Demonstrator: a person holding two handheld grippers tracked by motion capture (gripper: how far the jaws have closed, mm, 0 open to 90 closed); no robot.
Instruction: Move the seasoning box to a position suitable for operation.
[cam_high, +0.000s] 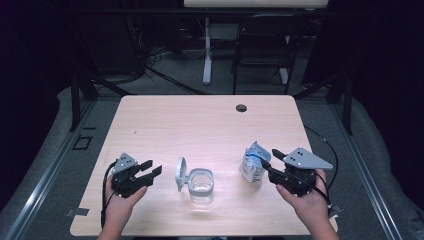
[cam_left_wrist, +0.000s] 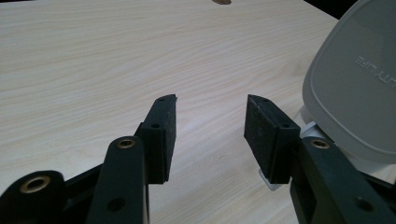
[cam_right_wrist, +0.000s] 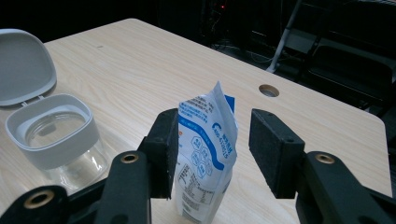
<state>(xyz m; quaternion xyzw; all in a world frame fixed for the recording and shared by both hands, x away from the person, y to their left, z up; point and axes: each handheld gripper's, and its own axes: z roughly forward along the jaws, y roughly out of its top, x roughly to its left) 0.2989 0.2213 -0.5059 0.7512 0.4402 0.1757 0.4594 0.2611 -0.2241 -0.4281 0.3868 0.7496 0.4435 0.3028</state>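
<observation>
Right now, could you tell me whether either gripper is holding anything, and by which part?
Nothing is held. The right gripper stands open around the upper part of the pouch; the left gripper is open beside the jar lid.

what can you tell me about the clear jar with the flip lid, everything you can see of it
The jar is a small, squarish container with rounded corners, its body clear like glass or plastic, topped by a pale grey collar. Its grey lid is hinged at one side and stands flipped open, upright, with faint lettering on its face in the left gripper view. It looks empty. It stands upright on the wooden table near the front edge, between the left gripper and the pouch, touching only the tabletop.
</observation>
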